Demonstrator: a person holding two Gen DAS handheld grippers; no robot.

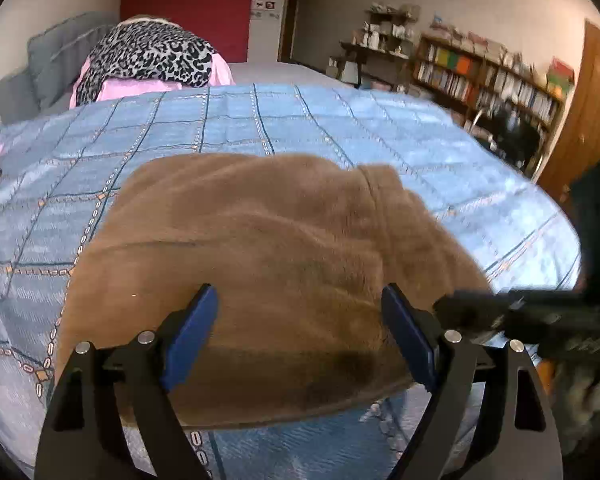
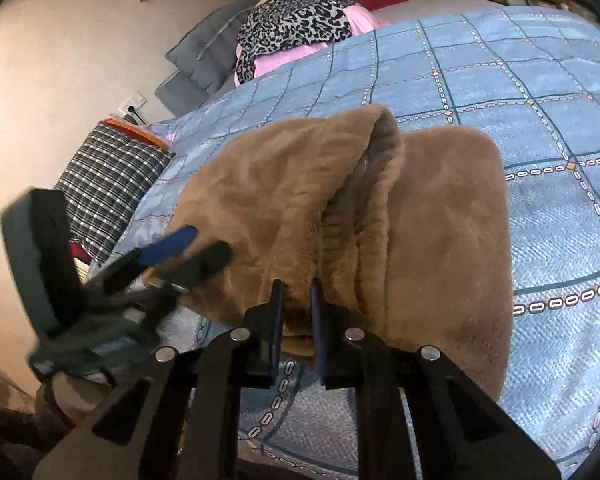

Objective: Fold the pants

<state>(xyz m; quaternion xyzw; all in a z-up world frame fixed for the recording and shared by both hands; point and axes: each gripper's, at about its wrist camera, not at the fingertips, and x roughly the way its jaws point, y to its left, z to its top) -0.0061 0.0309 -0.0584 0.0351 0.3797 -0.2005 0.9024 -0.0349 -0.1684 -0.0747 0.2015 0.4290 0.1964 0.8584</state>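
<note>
**Brown fleece pants bunched on the blue bedspread**

One pair of brown fleece pants (image 1: 260,264) lies in a folded heap at the near edge of the blue checked bedspread (image 1: 260,120). The right gripper (image 2: 296,312) has its fingers nearly closed on a fold of the near hem — pinching the fabric. The left gripper (image 1: 300,336) is spread wide above the cloth, holding nothing. Farther off: one leopard-print garment (image 1: 152,56) over pink cloth, two grey pillows (image 1: 56,60), one plaid cushion (image 2: 108,184) — and a bookshelf (image 1: 492,76).
</note>
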